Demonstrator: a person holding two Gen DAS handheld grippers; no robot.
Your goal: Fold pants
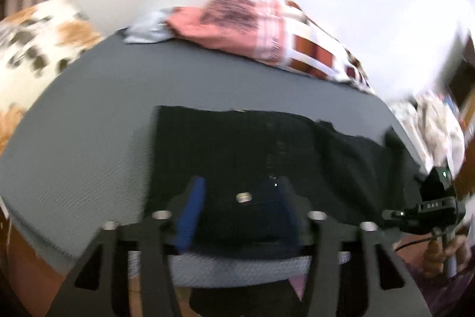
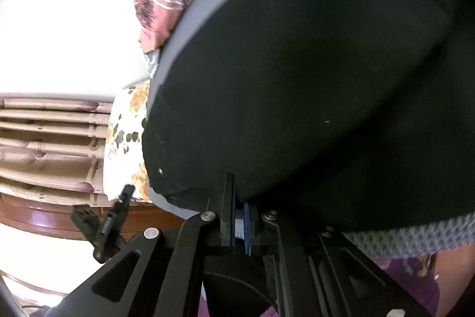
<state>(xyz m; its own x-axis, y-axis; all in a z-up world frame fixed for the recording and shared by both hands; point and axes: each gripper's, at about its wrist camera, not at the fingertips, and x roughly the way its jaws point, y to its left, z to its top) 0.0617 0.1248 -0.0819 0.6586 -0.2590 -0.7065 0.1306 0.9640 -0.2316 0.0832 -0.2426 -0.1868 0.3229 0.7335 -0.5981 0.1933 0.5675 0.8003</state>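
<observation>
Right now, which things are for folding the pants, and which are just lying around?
For the job:
- black pants
- left gripper, open over the pants
- right gripper, shut at the pants' near edge
- grey mat under them

Just lying about:
- pink cloth
- checked cloth
- spotted cloth

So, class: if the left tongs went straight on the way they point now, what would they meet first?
Most likely the black pants: the open left tongs point down at the waist end with the metal button. Depth is unclear, though.
</observation>
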